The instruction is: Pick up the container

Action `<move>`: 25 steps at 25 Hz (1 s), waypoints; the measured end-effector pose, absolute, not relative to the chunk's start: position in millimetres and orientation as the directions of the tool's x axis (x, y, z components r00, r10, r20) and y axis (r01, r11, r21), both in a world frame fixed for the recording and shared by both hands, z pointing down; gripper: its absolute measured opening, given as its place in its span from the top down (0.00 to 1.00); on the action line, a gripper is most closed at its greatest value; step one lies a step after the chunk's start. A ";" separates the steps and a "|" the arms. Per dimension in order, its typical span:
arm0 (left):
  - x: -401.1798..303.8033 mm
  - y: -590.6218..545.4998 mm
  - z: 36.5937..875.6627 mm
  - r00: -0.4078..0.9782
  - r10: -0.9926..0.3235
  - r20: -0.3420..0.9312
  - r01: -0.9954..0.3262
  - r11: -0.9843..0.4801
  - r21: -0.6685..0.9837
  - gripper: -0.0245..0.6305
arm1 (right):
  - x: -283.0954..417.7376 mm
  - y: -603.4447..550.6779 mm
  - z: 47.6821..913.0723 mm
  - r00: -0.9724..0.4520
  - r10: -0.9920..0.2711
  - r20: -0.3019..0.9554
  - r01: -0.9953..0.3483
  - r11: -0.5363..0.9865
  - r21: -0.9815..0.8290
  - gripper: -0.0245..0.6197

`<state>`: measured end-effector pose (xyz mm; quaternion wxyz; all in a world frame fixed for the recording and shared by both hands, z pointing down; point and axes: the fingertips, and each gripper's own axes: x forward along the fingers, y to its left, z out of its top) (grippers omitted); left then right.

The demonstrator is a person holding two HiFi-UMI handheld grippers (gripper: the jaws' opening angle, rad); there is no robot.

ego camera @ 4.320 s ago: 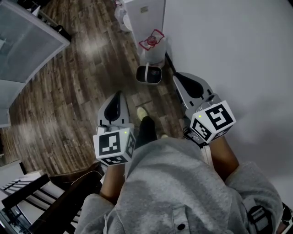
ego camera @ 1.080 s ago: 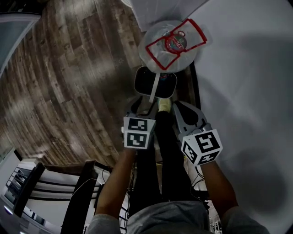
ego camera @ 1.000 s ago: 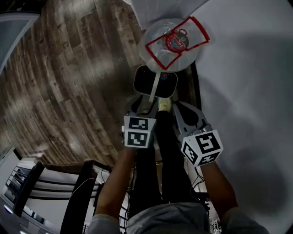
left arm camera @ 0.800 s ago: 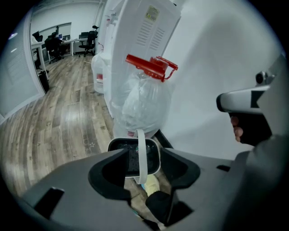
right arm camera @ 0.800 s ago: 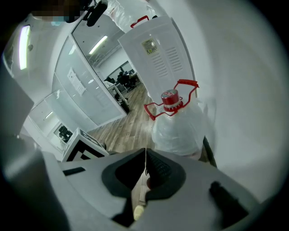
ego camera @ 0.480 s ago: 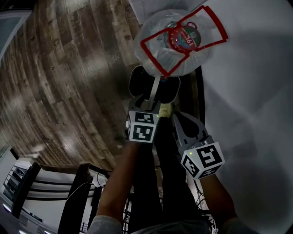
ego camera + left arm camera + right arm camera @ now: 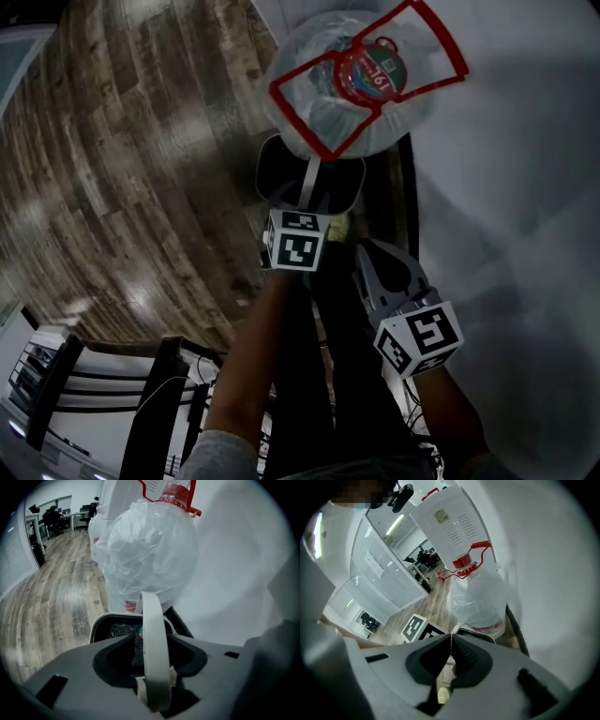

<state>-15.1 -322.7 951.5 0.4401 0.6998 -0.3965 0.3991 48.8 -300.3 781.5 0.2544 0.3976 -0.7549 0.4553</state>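
Note:
The container [image 7: 281,183] is a small black bin with a pale rim and an upright white handle [image 7: 307,178]. It stands on the wood floor against a big plastic-wrapped water bottle [image 7: 352,94] with a red cap. My left gripper [image 7: 302,211] is right over the bin. In the left gripper view the handle [image 7: 152,630] runs between the jaws of the left gripper [image 7: 152,644], and the pads press on both its sides. My right gripper [image 7: 366,248] hangs behind and to the right, jaws together, holding nothing. In the right gripper view the right gripper [image 7: 451,639] faces the bottle [image 7: 480,597].
A white wall [image 7: 506,187] rises just right of the bottle and bin, with a dark strip [image 7: 405,178] along its foot. The person's legs and a pale shoe [image 7: 339,223] stand directly behind the bin. Wood floor [image 7: 141,169] stretches left; dark furniture [image 7: 112,403] sits at lower left.
The person has walked up to the bin and bottle. Within the last second my left gripper moved forward over the bin and took hold of its handle. The right gripper stayed back.

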 end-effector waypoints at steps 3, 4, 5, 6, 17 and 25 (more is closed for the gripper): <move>-18.1 -323.0 958.0 0.357 -0.202 0.912 -0.916 -0.269 0.300 0.72 | 46.7 -299.2 780.4 -0.558 -0.366 0.745 -0.830 0.273 -0.487 0.92; -20.4 -324.1 959.8 0.349 -0.207 0.914 -0.919 -0.267 0.291 0.78 | 44.7 -298.9 779.5 -0.562 -0.364 0.743 -0.827 0.277 -0.490 0.92; -22.2 -325.2 961.8 0.342 -0.211 0.916 -0.921 -0.269 0.282 0.81 | 43.1 -298.7 778.6 -0.565 -0.362 0.741 -0.825 0.280 -0.492 0.92; -23.0 -325.8 963.7 0.338 -0.212 0.917 -0.922 -0.270 0.277 0.84 | 42.1 -298.4 777.9 -0.567 -0.360 0.741 -0.823 0.283 -0.493 0.92; -13.4 -324.4 957.5 0.392 -0.176 0.903 -0.904 -0.257 0.343 0.94 | 43.7 -302.3 766.7 -0.568 -0.360 0.740 -0.822 0.296 -0.486 0.92; -0.1 -314.6 946.1 0.429 -0.125 0.895 -0.886 -0.251 0.389 0.94 | 39.5 -309.2 745.3 -0.570 -0.366 0.735 -0.820 0.309 -0.482 0.92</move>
